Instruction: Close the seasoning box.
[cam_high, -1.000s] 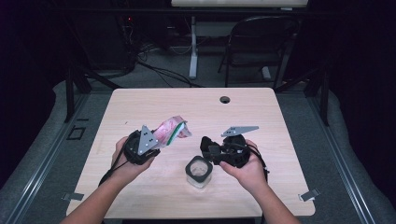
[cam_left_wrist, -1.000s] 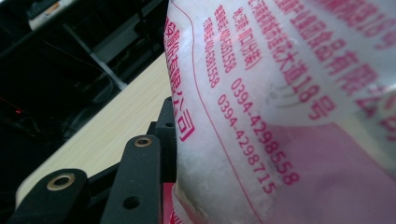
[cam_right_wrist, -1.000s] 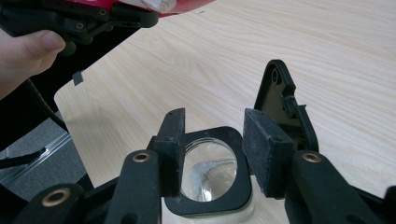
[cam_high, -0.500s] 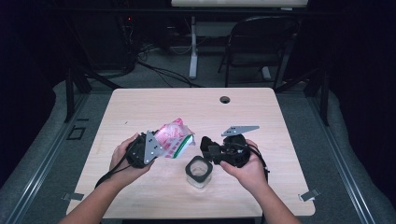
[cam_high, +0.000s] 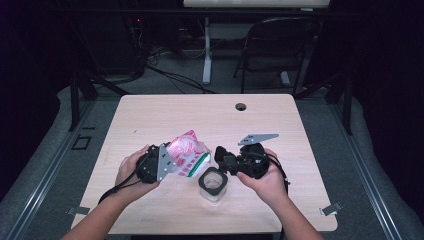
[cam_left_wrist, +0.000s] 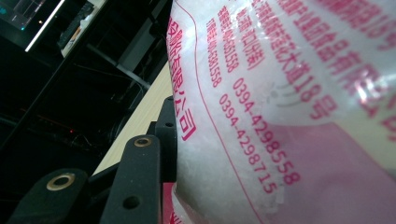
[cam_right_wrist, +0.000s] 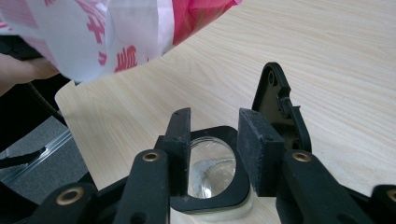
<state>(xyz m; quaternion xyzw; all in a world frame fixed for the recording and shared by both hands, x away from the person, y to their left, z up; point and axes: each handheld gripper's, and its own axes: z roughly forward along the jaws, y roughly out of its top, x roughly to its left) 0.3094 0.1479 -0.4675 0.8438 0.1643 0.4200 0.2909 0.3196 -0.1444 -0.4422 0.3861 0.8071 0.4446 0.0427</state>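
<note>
Left gripper (cam_high: 167, 162) has the pink-and-white bag (cam_high: 186, 155) clamped, lifted off the table (cam_high: 150, 115) and tilted toward the container (cam_high: 212, 184). In the left gripper view the bag (cam_left_wrist: 289, 107) sits right against the lens, red print running across it, one black jaw pressed flat against its side at about 7 o'clock; the other jaw is hidden behind the plastic. So those jaws are pinching the bag.

Over to the right gripper (cam_high: 222, 157): it sits at 3 o'clock of the bag, just above the container, held in the person's right hand (cam_high: 267, 177). In the right gripper view its jaws stand apart with a clear gap between the pads, gripping nothing, and the container (cam_right_wrist: 212, 168) shows straight through that gap, clear-walled with a black square rim, its mouth open upward. The bag's (cam_right_wrist: 107, 32) lower edge hangs in at 11 o'clock of that view, well above the wood.

From the high view, the container stands on the table's near half, between the two hands, the bag's low corner just beside its rim at 10 o'clock. Whether they touch, I cannot tell.
</note>
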